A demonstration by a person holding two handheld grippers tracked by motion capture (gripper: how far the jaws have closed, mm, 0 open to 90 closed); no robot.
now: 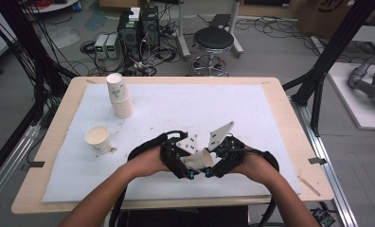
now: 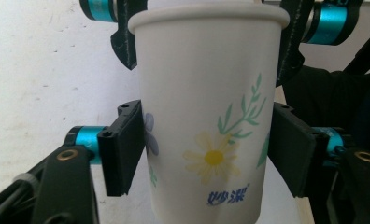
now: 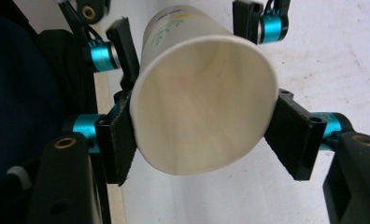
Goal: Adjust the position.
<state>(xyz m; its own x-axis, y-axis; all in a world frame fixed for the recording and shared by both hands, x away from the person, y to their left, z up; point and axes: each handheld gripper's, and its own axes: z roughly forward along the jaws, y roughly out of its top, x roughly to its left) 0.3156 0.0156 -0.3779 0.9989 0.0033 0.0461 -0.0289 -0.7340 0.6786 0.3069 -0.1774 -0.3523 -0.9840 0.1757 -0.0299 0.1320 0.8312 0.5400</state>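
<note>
I have one paper cup (image 1: pixel 200 160) held between my two grippers, low in the centre of the high view, just above the near edge of the white mat (image 1: pixel 176 109) on the counter (image 1: pixel 290 127). It lies tipped on its side, mouth toward the right gripper (image 1: pixel 217 166) and base toward the left gripper (image 1: pixel 184 166). In the left gripper view the cup (image 2: pixel 206 116) is white with a rolled rim, a yellow daisy, green sprigs, a pale blue flower and small blue lettering near the base; my left fingers (image 2: pixel 122 149) press on its wall from both sides, gripping the lower half. In the right gripper view I look into the plain cream inside of the cup (image 3: pixel 202 98), and my right fingers (image 3: pixel 290 135) clamp it just behind the rim.

Counting cups: one in hand, one loose cup (image 1: pixel 98 140) standing upright at the left of the mat, and a leaning stack (image 1: pixel 119 96) in the upper left, where I make out at least two nested cups. Beyond the counter, one black stool (image 1: pixel 214 45) stands on the floor.
</note>
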